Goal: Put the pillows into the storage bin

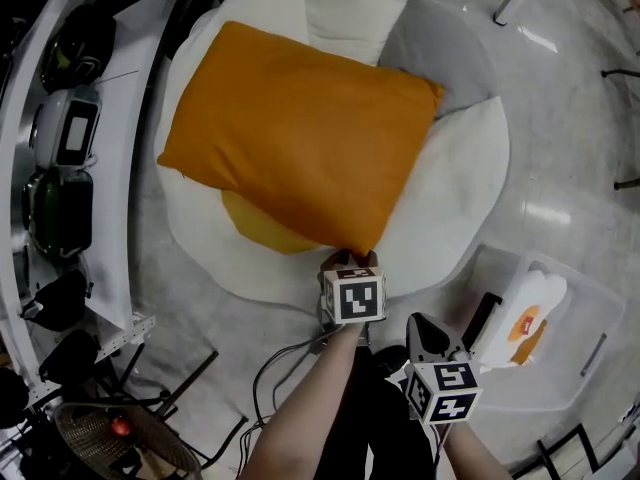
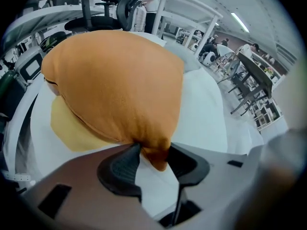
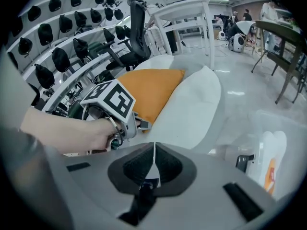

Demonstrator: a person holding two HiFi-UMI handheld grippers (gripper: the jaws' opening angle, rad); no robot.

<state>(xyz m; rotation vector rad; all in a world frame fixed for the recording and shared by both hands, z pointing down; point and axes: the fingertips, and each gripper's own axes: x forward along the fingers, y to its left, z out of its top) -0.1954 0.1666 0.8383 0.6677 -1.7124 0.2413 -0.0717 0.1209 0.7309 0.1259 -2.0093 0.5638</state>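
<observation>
An orange pillow (image 1: pixel 300 133) lies on a big white round cushion (image 1: pixel 455 183) with a yellow middle (image 1: pixel 262 230). My left gripper (image 1: pixel 350 260) is at the pillow's near corner. In the left gripper view the pads of the left gripper (image 2: pixel 154 157) pinch that corner of the orange pillow (image 2: pixel 115 85). My right gripper (image 1: pixel 425 333) hangs lower right, beside a clear storage bin (image 1: pixel 570 373). The right gripper (image 3: pixel 153 150) has its pads together with nothing between them. In the bin lies a white pillow with an orange print (image 1: pixel 527 318).
A white pillow (image 1: pixel 350 3) and a grey pillow (image 1: pixel 440 48) lie at the cushion's far side. A curved white shelf with dark gear (image 1: pixel 60 138) runs along the left. A fan (image 1: pixel 110 438) and cables (image 1: pixel 280 368) lie on the floor at lower left.
</observation>
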